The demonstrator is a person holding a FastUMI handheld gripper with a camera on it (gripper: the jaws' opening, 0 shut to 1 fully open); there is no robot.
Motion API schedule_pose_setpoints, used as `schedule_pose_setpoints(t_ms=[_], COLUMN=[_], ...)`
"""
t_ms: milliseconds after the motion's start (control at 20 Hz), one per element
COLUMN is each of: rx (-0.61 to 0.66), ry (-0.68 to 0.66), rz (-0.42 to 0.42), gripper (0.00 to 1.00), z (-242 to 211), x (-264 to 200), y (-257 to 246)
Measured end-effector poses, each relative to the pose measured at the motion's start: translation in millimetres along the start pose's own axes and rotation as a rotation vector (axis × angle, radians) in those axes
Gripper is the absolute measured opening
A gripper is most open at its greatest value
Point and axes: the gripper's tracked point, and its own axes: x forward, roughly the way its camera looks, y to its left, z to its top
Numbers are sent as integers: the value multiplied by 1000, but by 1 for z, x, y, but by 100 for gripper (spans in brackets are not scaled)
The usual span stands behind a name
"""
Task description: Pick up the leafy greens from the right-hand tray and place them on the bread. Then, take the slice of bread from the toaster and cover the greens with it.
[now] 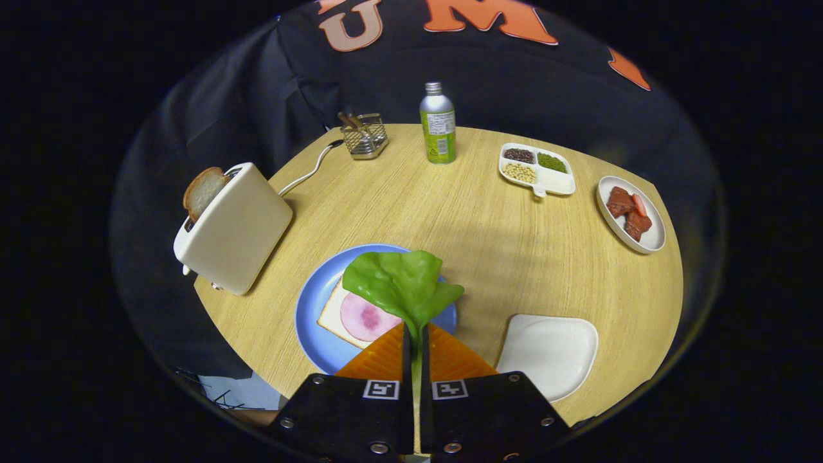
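Bread (335,313) half-hidden by tool-pinched (416,334) greens (398,281)

The gripper (416,334) has both fingers pressed together on the pale stem of a green leafy lettuce piece (402,283), whose broad leaf spreads just ahead of the fingertips. Under the leaf lies a round blue plate (315,321) bearing a square slice of white bread (334,312) topped with a round pink ham slice (363,316). Beside the plate stands a cream toaster (238,228) with a browned bread slice (202,190) sticking up from its slot. Next to the fingers on the other side sits a white squarish tray (550,350) on the round light wooden table (476,218).
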Motion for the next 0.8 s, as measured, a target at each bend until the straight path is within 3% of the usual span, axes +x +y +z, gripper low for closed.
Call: schedule_pose_setpoints(t_ms=[250, 550, 700, 800], rx=[-6, 0, 27, 7], ry=[35, 73, 101, 89], rz=[42, 24, 70, 43], gripper=[4, 9, 23, 34], z=[6, 4, 1, 7], x=[25, 50, 52, 51], y=[33, 44, 61, 60])
